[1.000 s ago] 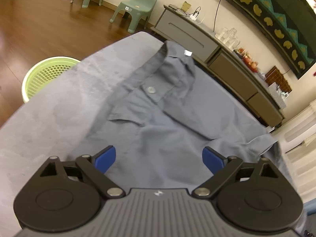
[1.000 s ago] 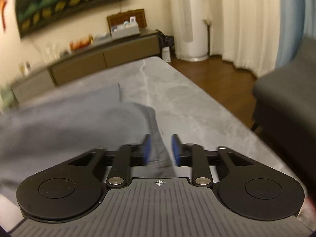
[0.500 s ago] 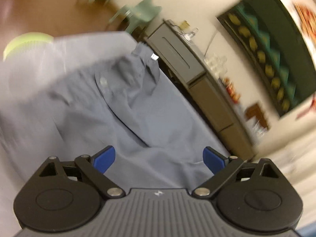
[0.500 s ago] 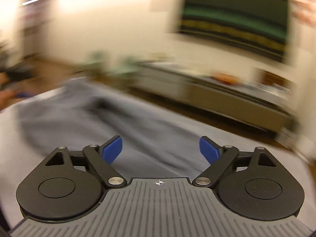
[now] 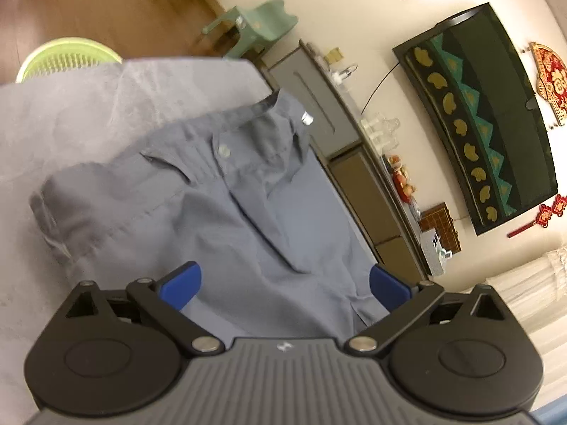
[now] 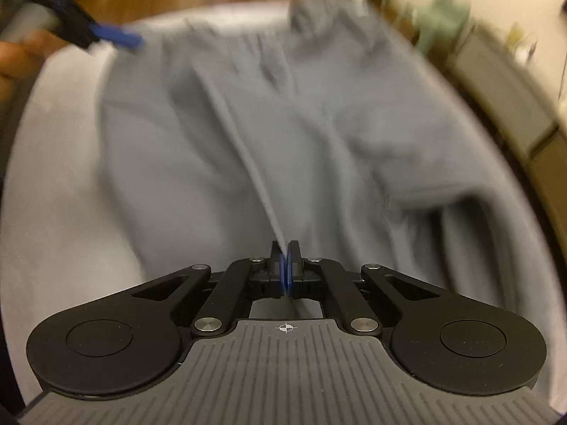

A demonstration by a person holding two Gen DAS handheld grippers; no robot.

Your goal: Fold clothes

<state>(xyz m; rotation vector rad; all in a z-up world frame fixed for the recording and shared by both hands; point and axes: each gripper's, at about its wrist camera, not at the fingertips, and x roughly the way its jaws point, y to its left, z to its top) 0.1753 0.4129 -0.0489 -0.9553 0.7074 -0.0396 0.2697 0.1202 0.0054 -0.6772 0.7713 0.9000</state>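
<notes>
A blue-grey buttoned shirt point(image 5: 248, 212) lies spread on the grey table point(image 5: 71, 113), collar point(image 5: 273, 113) at the far end. My left gripper point(image 5: 283, 279) hovers over the shirt's lower body, open wide, with nothing pinched between its blue pads. In the blurred right wrist view the shirt point(image 6: 248, 106) stretches away from me. My right gripper point(image 6: 286, 248) is low on the cloth, its jaws closing tight with the pads meeting on a raised ridge of the shirt. The left gripper point(image 6: 117, 37) and a hand point(image 6: 14, 56) appear at the upper left.
A light green basket point(image 5: 67, 58) stands on the wooden floor past the table's far left corner. Green plastic chairs point(image 5: 262, 21) and a long low sideboard point(image 5: 354, 177) line the wall behind. The sideboard point(image 6: 514, 88) also runs along the right of the right wrist view.
The right gripper swept far across the table, opened wide on the way, and is now shut on the shirt. The left gripper rolled and shifted slightly, staying open.
</notes>
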